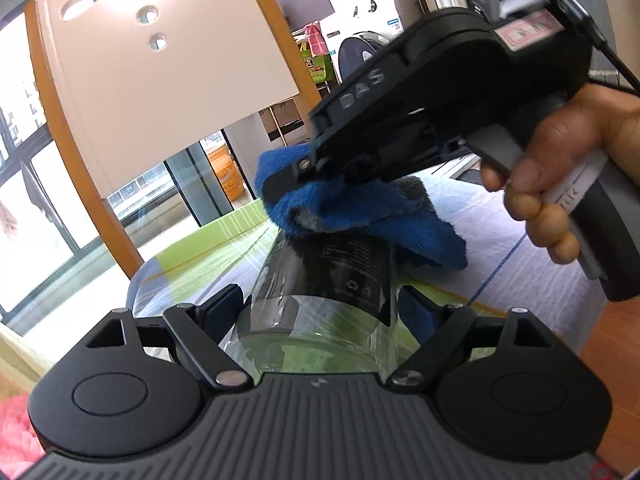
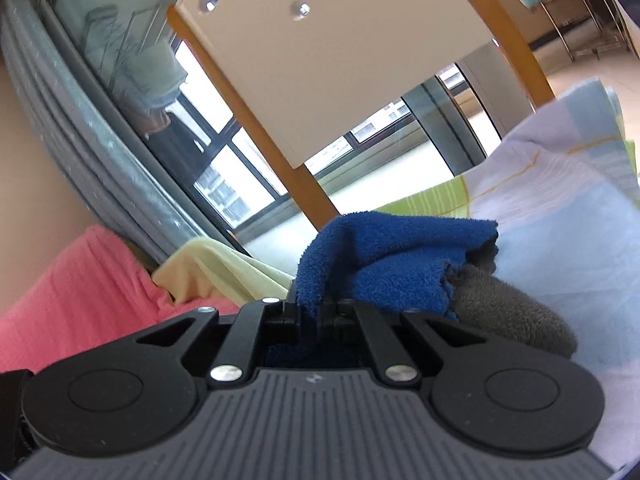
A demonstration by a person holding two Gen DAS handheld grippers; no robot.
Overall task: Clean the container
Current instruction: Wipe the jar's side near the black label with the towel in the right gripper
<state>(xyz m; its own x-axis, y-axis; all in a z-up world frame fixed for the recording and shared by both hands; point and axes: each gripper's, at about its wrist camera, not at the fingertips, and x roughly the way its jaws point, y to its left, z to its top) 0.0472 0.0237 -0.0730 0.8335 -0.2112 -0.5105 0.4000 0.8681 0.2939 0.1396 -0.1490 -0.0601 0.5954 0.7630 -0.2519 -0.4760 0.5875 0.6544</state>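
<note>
Gripping clear container (image 1: 320, 280) between pads, left hand-held gripper (image 1: 320, 312); right hand-held gripper (image 1: 288, 176) clamped on blue cloth (image 1: 360, 216) atop it.

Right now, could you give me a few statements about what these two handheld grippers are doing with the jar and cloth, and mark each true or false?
1. The left gripper holds a clear plastic container between its fingers. True.
2. The right gripper is shut on a blue cloth. True.
3. The cloth is red. False: it is blue with a grey side.
4. The cloth lies flat on the table, far from the container. False: it rests on the container's far end.
5. A bare hand grips the right gripper's handle. True.
</note>
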